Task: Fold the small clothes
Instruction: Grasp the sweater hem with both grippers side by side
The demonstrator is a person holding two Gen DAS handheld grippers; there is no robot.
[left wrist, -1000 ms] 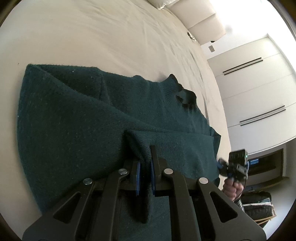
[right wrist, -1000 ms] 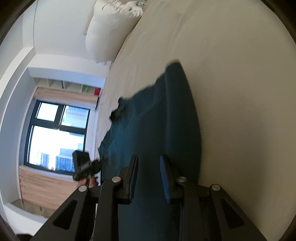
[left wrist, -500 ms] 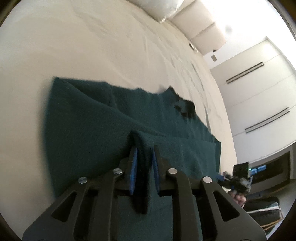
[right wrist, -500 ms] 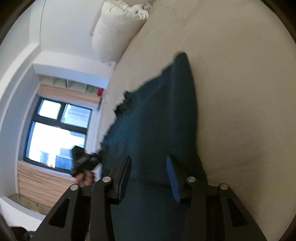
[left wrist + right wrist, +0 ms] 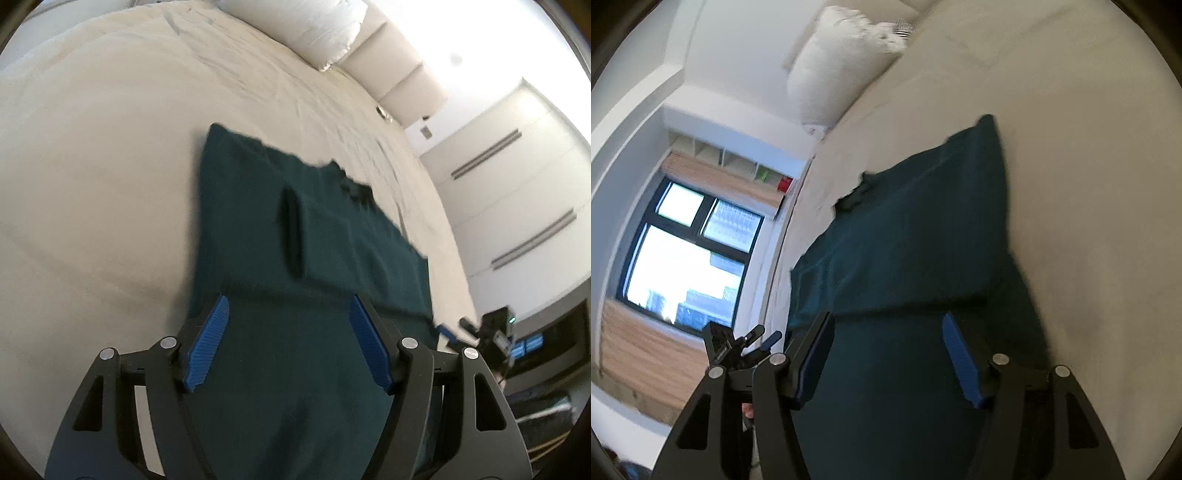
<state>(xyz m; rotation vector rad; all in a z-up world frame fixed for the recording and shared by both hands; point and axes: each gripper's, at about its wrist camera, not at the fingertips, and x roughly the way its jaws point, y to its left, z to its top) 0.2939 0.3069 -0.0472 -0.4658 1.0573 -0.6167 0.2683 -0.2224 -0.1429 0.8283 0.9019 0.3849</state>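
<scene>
Jaws of the left gripper (image 5: 288, 343) were seen opening above the sweater (image 5: 314, 266), with nothing pinched between the pads. The right gripper (image 5: 886, 358) was likewise opening over the cloth, unclamped. Farther off, the sweater was spread partly folded on the bed (image 5: 110, 147), pillows (image 5: 295, 26) beyond.

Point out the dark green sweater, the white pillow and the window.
dark green sweater (image 5: 325, 354): left wrist view, on the flat knit body nearest the camera.
white pillow (image 5: 834, 62): right wrist view, on its bulging side.
window (image 5: 679, 266): right wrist view, on the large lower pane.
</scene>
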